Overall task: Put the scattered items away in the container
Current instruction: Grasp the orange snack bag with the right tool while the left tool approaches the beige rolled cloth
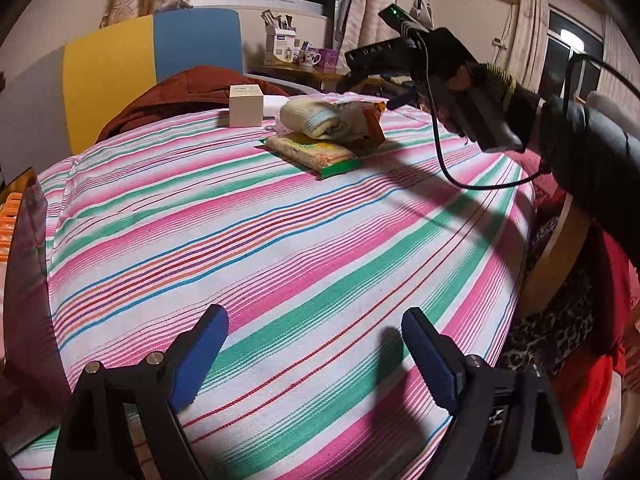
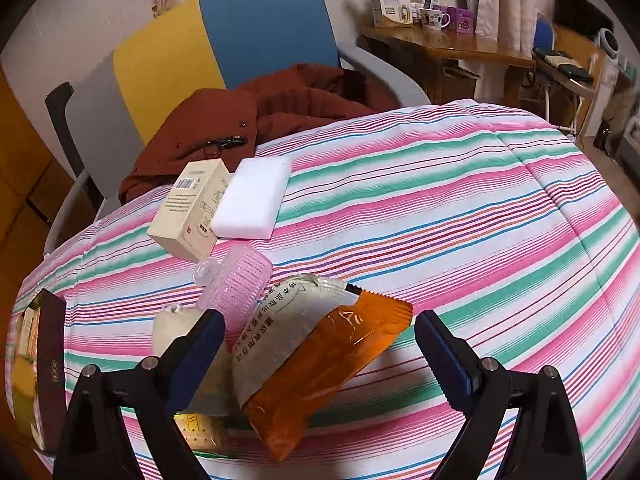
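Observation:
On the striped tablecloth (image 1: pixel 280 240) lies a pile: an orange and white packet (image 2: pixel 320 364), a pink hair roller (image 2: pixel 240 292), a cream rolled cloth (image 1: pixel 308 118) and a cracker pack (image 1: pixel 312 152). Behind stand a cream box (image 2: pixel 188 208) and a white sponge block (image 2: pixel 254 200). My right gripper (image 2: pixel 320 336) is open, hovering just above the orange packet, with the fingers either side of it. It shows from outside in the left wrist view (image 1: pixel 400 64). My left gripper (image 1: pixel 314 328) is open and empty over bare cloth. A dark box with a yellow inside (image 2: pixel 36 368) sits at the table's left edge.
A chair (image 2: pixel 224 32) with a rust-brown jacket (image 2: pixel 280 108) stands behind the table. A wooden side table (image 2: pixel 448 44) holds mugs and boxes. My sleeved arm (image 1: pixel 580 152) reaches in from the right.

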Motion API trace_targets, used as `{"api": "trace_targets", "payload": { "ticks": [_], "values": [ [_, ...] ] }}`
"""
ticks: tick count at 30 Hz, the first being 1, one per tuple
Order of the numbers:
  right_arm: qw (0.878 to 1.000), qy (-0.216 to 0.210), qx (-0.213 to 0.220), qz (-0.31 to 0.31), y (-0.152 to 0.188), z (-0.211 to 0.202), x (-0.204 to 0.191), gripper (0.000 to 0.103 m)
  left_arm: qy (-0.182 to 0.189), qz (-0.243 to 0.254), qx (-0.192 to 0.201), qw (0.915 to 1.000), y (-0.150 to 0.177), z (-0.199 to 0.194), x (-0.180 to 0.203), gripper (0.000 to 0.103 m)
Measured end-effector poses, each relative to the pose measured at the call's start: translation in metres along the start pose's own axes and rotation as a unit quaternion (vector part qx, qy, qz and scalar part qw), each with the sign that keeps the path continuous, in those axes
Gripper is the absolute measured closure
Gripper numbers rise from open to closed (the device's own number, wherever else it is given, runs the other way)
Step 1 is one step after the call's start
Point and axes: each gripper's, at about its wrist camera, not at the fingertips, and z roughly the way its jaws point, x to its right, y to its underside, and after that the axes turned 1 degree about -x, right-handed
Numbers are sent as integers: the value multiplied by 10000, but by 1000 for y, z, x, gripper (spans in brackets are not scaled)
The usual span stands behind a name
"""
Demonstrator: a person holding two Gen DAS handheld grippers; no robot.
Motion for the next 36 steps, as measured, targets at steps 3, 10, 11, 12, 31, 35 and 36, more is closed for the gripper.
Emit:
{"api": "trace_targets", "payload": {
  "ticks": [3, 10, 11, 12, 31, 35, 36],
  "values": [
    [10000, 3, -26, 4, 2, 0, 0, 6, -103, 94, 42, 9999, 2, 0, 4, 13],
    [9995, -33, -154, -261, 3, 0, -7, 6, -284, 224, 94, 9993, 7, -2, 8, 13],
    [9992, 5, -223, -324, 4, 3, -9, 6, -295, 229, 90, 9993, 7, -3, 8, 13],
    [9988, 77, -261, -406, 5, 5, -11, 6, -298, 218, 86, 9993, 7, -3, 8, 13],
    [9909, 638, -662, -988, 11, 18, -19, 31, 96, -315, -322, 9989, -12, -1, -5, 14],
    [9920, 543, -801, -810, 10, 20, -13, 33, 265, -636, -434, 9967, -21, 6, -11, 14],
    [9927, 508, -837, -710, 9, 21, -9, 28, 235, -634, -453, 9967, -22, 8, -10, 14]
  ]
}}
